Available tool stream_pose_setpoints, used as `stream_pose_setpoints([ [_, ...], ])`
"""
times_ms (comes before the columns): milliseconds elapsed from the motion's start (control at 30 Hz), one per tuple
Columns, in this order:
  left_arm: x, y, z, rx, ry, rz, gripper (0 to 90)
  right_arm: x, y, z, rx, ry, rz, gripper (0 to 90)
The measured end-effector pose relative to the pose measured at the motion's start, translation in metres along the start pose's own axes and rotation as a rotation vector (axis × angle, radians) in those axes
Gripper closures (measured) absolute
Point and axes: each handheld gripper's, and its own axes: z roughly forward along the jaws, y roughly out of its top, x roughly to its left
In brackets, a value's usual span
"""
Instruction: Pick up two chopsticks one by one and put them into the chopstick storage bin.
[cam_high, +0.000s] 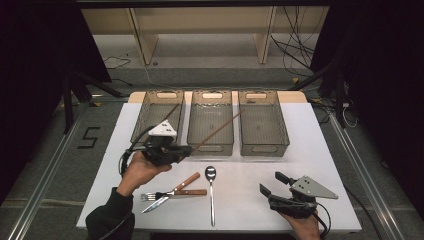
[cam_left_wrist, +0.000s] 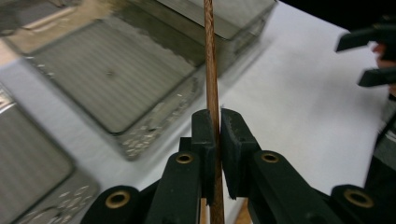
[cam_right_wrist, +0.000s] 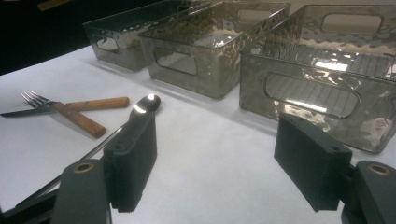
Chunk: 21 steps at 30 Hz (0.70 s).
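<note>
My left gripper (cam_high: 188, 149) is shut on a thin wooden stick (cam_high: 217, 131), lifted off the table. The stick slants away to the upper right over the middle bin (cam_high: 210, 148). In the left gripper view the stick (cam_left_wrist: 209, 56) runs straight up from between the pressed pads of the left gripper (cam_left_wrist: 218, 117). My right gripper (cam_high: 270, 182) rests at the front right of the table, open with nothing between its fingers; the right gripper view has the same gripper (cam_right_wrist: 215, 140) with its jaws wide apart over bare white table.
Three clear grey bins stand in a row at the back: left bin (cam_high: 141, 131), middle, right bin (cam_high: 263, 149). A spoon (cam_high: 211, 195), a wooden-handled fork (cam_high: 172, 192) and a knife (cam_high: 186, 182) lie in front. The white table (cam_high: 310, 150) ends near my right hand.
</note>
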Motion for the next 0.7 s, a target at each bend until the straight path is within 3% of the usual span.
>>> stream_pose_setpoints([
  [167, 0.027, -0.007, -0.013, -0.047, 0.056, -0.074, 84.3, 0.000, 0.000, 0.001, 0.001, 0.001, 0.001, 30.2],
  [200, 0.037, -0.010, -0.016, -0.058, 0.077, -0.105, 84.3, 0.000, 0.000, 0.001, 0.003, 0.002, 0.002, 30.2],
  [700, 0.095, -0.025, -0.029, -0.092, 0.175, -0.246, 84.3, -0.001, -0.001, 0.002, 0.004, 0.004, 0.010, 30.2],
])
